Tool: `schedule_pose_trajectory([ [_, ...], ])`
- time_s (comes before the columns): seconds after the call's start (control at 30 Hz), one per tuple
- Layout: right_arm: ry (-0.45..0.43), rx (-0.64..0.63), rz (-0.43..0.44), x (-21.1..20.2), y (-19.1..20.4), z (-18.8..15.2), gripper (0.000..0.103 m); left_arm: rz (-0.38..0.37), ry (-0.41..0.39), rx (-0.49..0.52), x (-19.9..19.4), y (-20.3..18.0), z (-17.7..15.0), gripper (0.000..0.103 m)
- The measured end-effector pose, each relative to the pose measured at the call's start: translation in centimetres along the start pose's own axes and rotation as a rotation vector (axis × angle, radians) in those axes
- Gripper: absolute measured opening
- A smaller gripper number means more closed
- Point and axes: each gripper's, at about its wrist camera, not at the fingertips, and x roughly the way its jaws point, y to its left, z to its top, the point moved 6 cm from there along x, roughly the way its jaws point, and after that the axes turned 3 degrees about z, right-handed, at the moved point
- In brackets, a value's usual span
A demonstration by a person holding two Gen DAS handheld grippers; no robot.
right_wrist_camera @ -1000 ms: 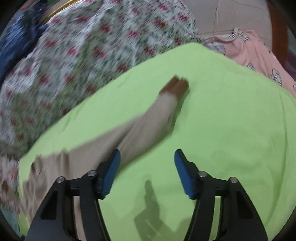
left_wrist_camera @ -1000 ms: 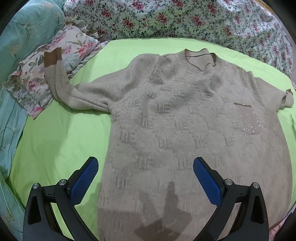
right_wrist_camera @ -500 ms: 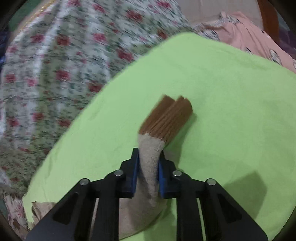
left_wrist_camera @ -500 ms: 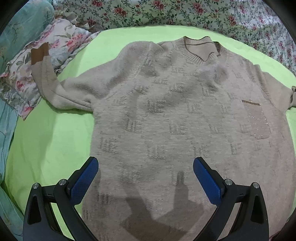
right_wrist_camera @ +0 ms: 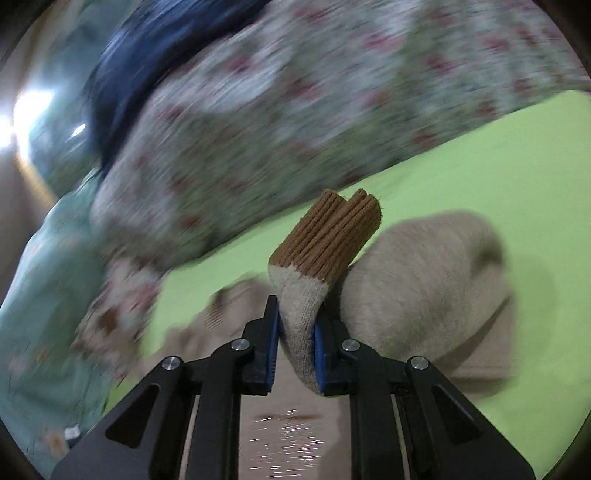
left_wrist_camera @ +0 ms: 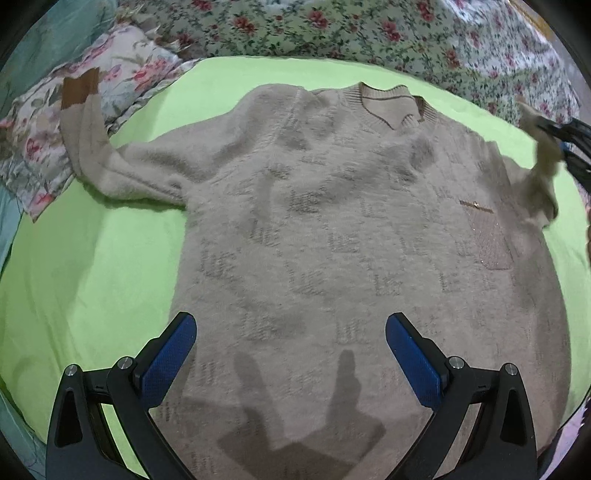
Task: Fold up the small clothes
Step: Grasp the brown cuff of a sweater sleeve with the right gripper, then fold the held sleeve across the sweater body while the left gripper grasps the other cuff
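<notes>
Beige sweater (left_wrist_camera: 332,236) flat on green sheet (left_wrist_camera: 92,266), collar away, hem near, left gripper (left_wrist_camera: 290,354) wide above hem, right gripper (right_wrist_camera: 295,345) pinching sleeve (right_wrist_camera: 306,314), brown cuff (right_wrist_camera: 328,236) up, background blurred

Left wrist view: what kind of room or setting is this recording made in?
Most likely a bedroom, with a bed as the work surface. A beige sweater lies on a green sheet, ringed by a floral quilt and a floral pillow.
</notes>
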Motion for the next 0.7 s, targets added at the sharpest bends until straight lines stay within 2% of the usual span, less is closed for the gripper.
schedule_pose_trajectory([
  [0.1, 0.095, -0.087, 0.068, 5.1, 5.9, -3.8, 0.018, -0.030, 0.024, -0.043, -0.1, 1.5, -0.3, 0.102],
  [0.3, 0.253, -0.158, 0.200, 11.8, 13.0, -10.0, 0.018, -0.079, 0.013, -0.103, -0.2, 3.7, -0.3, 0.102],
  [0.37, 0.340, -0.177, 0.223, 13.6, 14.2, -12.1, 0.025, -0.110, 0.018, -0.112, 0.1, 3.7, -0.1, 0.102],
  [0.4, 0.370, -0.177, 0.224, 13.9, 14.2, -13.0, 0.038, -0.126, 0.022, -0.115, 0.4, 3.7, 0.1, 0.102],
  [0.47, 0.374, -0.157, 0.233, 13.9, 13.7, -13.4, 0.053, -0.170, 0.022, -0.109, 1.0, 3.1, 0.7, 0.102],
  [0.5, 0.361, -0.148, 0.234, 13.2, 13.3, -13.6, 0.055, -0.200, 0.020, -0.104, 1.4, 2.6, 1.1, 0.102],
  [0.6, 0.310, -0.091, 0.219, 10.9, 11.0, -12.8, 0.056, -0.275, 0.022, -0.107, 3.0, 1.2, 2.7, 0.102],
  [0.7, 0.266, -0.069, 0.156, 8.4, 8.6, -11.7, 0.056, -0.349, 0.022, -0.132, 4.7, 0.3, 4.7, 0.102],
])
